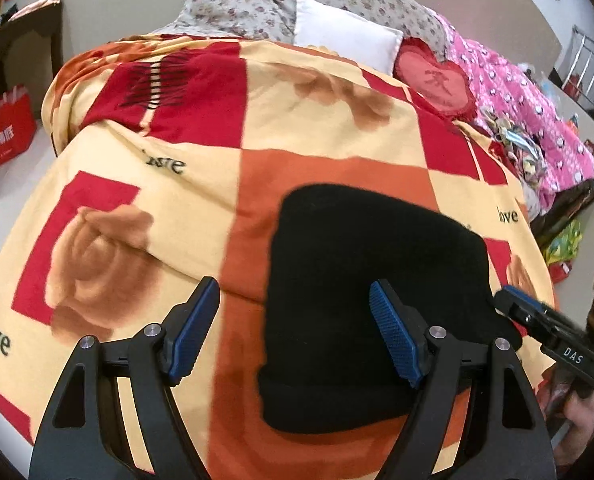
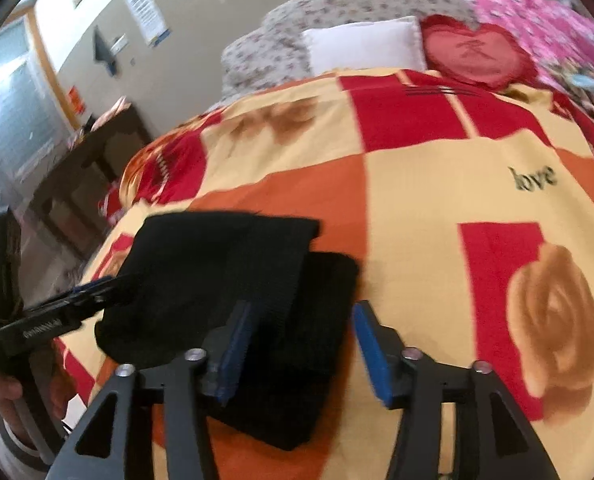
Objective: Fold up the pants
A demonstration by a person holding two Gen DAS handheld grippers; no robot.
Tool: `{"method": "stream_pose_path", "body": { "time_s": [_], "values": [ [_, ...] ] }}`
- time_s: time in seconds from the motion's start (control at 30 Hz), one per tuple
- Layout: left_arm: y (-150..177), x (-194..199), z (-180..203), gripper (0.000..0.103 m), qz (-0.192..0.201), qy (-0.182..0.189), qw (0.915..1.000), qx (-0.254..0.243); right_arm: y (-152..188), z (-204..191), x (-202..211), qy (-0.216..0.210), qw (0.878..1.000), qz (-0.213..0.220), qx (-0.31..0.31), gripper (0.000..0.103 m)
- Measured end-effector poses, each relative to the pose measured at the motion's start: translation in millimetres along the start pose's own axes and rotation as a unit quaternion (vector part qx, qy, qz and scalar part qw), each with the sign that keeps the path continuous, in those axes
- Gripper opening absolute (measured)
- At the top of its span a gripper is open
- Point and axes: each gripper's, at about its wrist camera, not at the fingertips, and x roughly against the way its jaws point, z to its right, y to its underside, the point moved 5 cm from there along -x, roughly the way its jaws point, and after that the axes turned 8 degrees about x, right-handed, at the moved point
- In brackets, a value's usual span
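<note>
The black pants [image 1: 373, 276] lie folded into a compact bundle on the patterned bedspread [image 1: 145, 208]. My left gripper [image 1: 297, 332] is open, its fingers spread over the bundle's left near edge, holding nothing. In the right wrist view the pants [image 2: 225, 280] show stacked folded layers. My right gripper [image 2: 301, 348] is open above the bundle's near right corner. The right gripper also shows in the left wrist view [image 1: 509, 300] at the bundle's right edge. The left gripper shows in the right wrist view [image 2: 97, 286], its tips at the bundle's left edge.
A white pillow [image 1: 345, 40], a red heart cushion [image 1: 437, 76] and a floral quilt [image 1: 257, 0] lie at the bed's head. A pink blanket [image 1: 537, 120] runs along the right side. A dark table [image 1: 17, 48] and red bag [image 1: 9, 124] stand left.
</note>
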Motion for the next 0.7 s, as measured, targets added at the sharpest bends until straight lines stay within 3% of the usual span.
{"method": "stream_pose_path", "body": {
  "time_s": [0.23,0.4,0.43,0.47,0.57,0.7],
  "values": [
    [10,-24,2,0.086,-0.069,0.043,0.9966,0.011,5,0,-21,-0.066,0.997,-0.018,-0.035,0.064],
    [16,-35,12,0.089,-0.078,0.073,0.9942,0.014,7,3,-32,-0.093,0.993,-0.009,-0.068,0.066],
    [16,-35,14,0.089,-0.076,0.074,0.9942,0.013,6,2,-32,-0.092,0.994,-0.006,-0.061,0.064],
    [16,-35,17,0.089,-0.074,0.073,0.9945,0.005,5,1,-31,-0.087,0.995,-0.004,-0.057,0.053],
    [11,-28,27,0.079,-0.066,0.073,0.9950,-0.015,-6,-7,-19,-0.070,0.997,0.021,-0.032,0.038],
    [-19,-12,41,0.075,-0.032,0.084,0.9953,-0.035,-39,-12,-9,-0.057,0.997,0.050,-0.009,0.037]
  ]
}}
